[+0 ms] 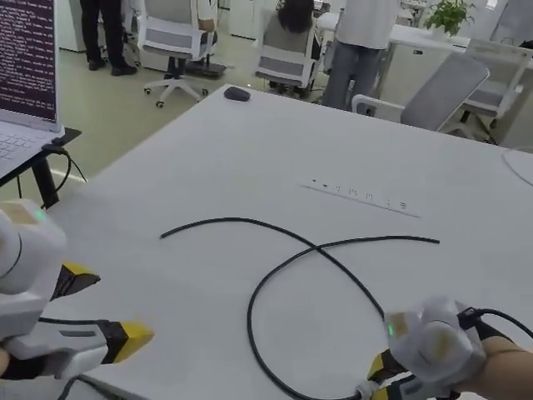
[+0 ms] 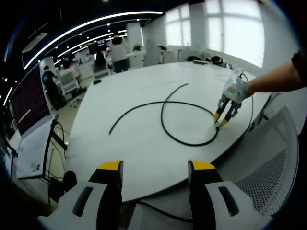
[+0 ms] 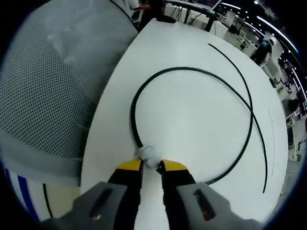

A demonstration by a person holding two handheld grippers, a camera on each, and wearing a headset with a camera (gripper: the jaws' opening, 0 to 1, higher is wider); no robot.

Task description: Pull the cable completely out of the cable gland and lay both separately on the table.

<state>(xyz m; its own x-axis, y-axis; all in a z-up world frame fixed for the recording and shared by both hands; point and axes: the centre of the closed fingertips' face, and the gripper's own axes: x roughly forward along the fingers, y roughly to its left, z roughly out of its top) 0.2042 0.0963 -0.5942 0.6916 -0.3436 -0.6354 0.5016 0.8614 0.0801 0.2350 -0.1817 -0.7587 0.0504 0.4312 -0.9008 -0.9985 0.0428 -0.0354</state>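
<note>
A long black cable [image 1: 283,258] lies in a loose crossed loop on the white table [image 1: 250,158]. One cable end carries a small white cable gland [image 3: 148,154] near the table's front edge. My right gripper [image 3: 151,165] is shut on that gland, its yellow tips pinching it from both sides. In the head view this gripper [image 1: 383,379] sits at the bottom right, with the gland [image 1: 364,389] at its tips. My left gripper [image 2: 156,167] is open and holds nothing, off the table's near edge. It appears at the lower left [image 1: 104,308] in the head view. The left gripper view shows the right gripper [image 2: 224,115] on the cable [image 2: 163,103].
A laptop [image 1: 25,75] stands on a side stand at the left. A dark mouse [image 1: 236,93] lies at the table's far edge, and a flush socket strip [image 1: 358,196] is set in the tabletop. Office chairs [image 1: 175,33] and people stand behind. A mesh chair [image 3: 48,72] is beside the front edge.
</note>
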